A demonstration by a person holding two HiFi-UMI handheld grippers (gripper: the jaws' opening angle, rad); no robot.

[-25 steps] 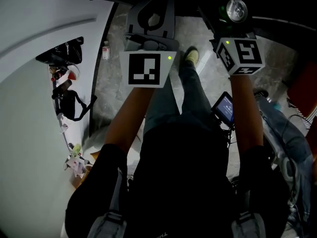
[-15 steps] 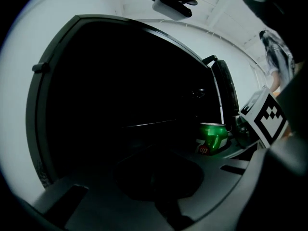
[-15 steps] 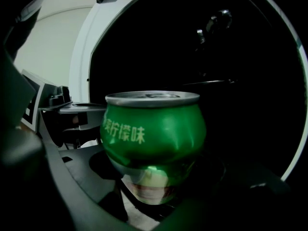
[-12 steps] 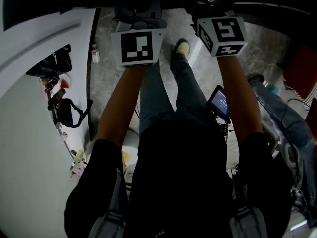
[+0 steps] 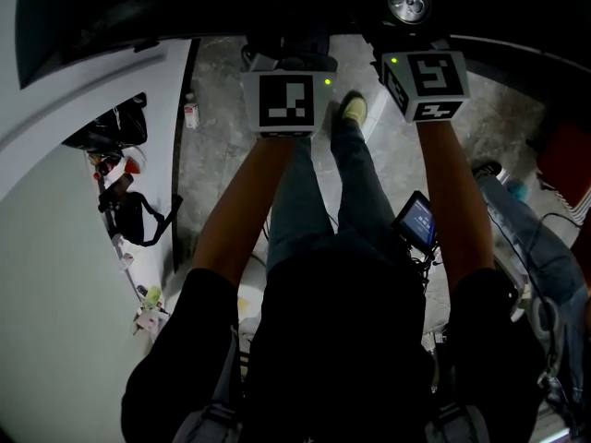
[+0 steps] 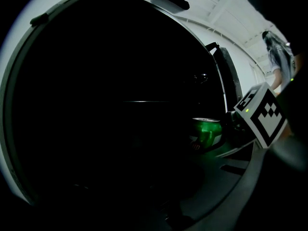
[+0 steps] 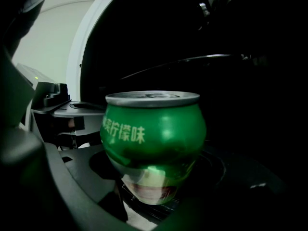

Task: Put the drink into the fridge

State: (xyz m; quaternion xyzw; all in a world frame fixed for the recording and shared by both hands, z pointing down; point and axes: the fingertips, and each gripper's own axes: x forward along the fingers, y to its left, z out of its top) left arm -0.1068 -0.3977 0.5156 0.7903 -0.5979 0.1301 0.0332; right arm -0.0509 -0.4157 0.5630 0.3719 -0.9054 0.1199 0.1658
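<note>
A green drink can (image 7: 153, 138) with a silver lid stands upright between the jaws of my right gripper (image 7: 154, 194), which is shut on its lower half. From the head view the can's lid (image 5: 409, 1) shows just beyond the right marker cube (image 5: 425, 83), at the edge of the fridge's dark opening (image 5: 277, 3). The left gripper view shows the same can (image 6: 207, 131) to its right, in front of the black fridge interior (image 6: 120, 109). My left gripper (image 5: 282, 58) reaches into the shadow beside it. Its jaws are lost in the dark.
The fridge's white side (image 5: 55, 81) curves along the left. Bags and small items (image 5: 125, 206) hang or lie beside it, and a small bottle (image 5: 191, 113) stands on the stone floor. Below are a person's legs and shoe (image 5: 354, 107), a small screen (image 5: 417, 221), and equipment at the right (image 5: 526, 247).
Both grippers have moved up and forward toward the dark fridge opening, the can going with the right one. The left gripper's front end has passed into shadow.
</note>
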